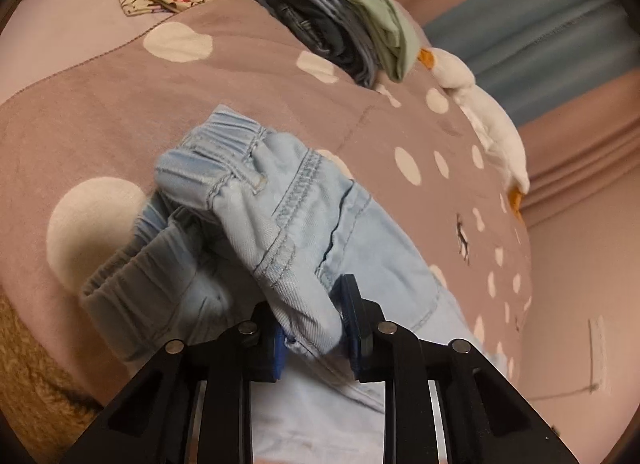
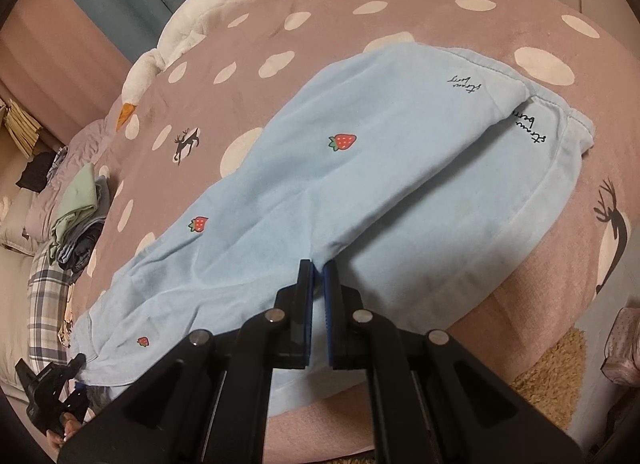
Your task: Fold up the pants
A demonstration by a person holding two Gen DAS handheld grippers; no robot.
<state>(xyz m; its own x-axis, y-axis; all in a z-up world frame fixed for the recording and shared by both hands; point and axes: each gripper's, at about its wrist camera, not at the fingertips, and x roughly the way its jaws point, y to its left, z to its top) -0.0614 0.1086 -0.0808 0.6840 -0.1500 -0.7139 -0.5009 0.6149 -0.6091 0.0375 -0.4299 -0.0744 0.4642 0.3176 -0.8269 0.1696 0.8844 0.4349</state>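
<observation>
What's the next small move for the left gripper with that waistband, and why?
Probably carry the left gripper with the bunched waistband on across toward the leg cuffs and lay it down flat. The light blue pants lie stretched out, unfolded, on the dotted blanket, and the right gripper is shut on fabric at the crotch, pinning it.

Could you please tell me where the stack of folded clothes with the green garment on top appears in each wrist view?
Left wrist: stack of folded clothes at top centre, far across the spotted blanket.
Right wrist: the stack at the left edge, mid-height.
Shared landmark: the white goose plush lies near it.
</observation>
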